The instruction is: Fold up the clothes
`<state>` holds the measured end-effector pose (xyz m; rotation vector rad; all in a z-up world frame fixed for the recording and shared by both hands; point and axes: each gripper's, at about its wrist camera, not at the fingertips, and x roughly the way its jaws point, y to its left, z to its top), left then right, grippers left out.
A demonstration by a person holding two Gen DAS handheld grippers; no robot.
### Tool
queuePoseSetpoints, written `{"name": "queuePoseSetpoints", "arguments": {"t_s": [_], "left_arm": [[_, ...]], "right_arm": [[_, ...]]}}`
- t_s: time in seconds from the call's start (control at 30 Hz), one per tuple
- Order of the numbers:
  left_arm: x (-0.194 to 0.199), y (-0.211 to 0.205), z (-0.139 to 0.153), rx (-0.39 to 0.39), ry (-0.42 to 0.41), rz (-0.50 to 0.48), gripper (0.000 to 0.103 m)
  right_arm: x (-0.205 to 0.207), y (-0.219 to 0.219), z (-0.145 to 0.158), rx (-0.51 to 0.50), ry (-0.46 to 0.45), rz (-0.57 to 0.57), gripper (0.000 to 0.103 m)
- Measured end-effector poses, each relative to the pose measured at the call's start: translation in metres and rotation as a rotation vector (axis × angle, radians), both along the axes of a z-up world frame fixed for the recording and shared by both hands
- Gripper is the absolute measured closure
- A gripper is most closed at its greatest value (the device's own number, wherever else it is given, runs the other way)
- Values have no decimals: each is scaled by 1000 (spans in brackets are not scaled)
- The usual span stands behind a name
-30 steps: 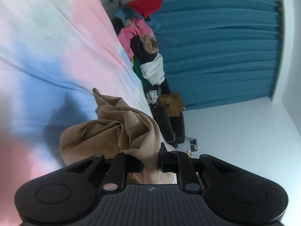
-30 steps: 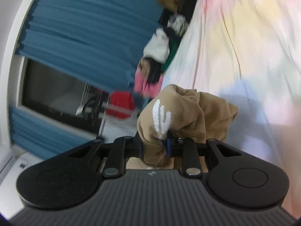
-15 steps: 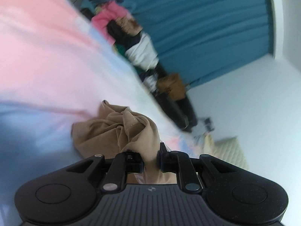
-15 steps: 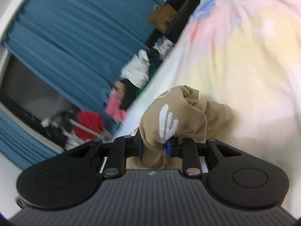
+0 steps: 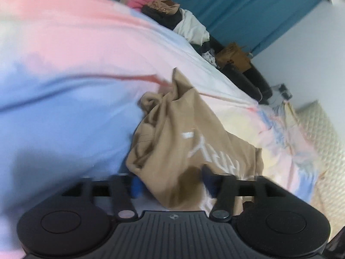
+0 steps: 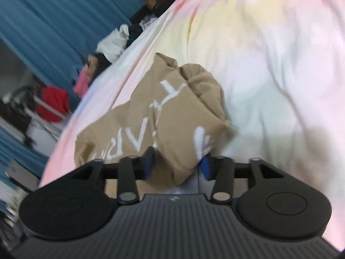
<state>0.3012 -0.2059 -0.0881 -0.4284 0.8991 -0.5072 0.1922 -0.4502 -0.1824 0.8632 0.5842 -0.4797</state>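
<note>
Covering everything: pastel bedsheet [image 5: 64, 69], pink, blue and yellow.
Garment: tan shirt [image 5: 189, 133] with white lettering, crumpled on the sheet near its far edge.
Left gripper [image 5: 171, 183]: fingers spread, cloth between them.
Right gripper [image 6: 176, 165]: fingers spread, cloth bunched between.

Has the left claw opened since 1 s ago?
Yes. The left claw now stands wide around the tan shirt; earlier it pinched a bunched fold. Shirt lies spread on the pastel bedsheet.

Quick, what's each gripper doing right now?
Left gripper: open, tan shirt lying loose between its fingers.
Right gripper: open, same shirt between its fingers.
</note>
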Motion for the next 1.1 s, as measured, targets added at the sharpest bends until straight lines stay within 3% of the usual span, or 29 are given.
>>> {"name": "queuePoseSetpoints", "arguments": {"t_s": [0.1,0.33,0.4,0.57,0.67,0.8,1.1], "left_arm": [[-19,-3,34,75,-56,-55,17],[-98,6,137,134,-284,-123,0],[-135,18,162,155,-360,-126,0],[-213,50,201,200,-502,-98,0],[-262,68,216,245,-596,-57,0],[-305,85,218,269,-650,-42,0],[-348,106,186,300,-699,-6,2]], "right_arm": [[-11,12,32,-56,39,60,42],[-62,43,122,-231,-57,142,39],[-83,58,145,-307,-99,171,12],[-134,93,181,-428,-182,218,13],[-158,113,186,-486,-204,227,13],[-184,133,176,-533,-238,236,13],[-210,169,134,-673,-257,225,13]]}}
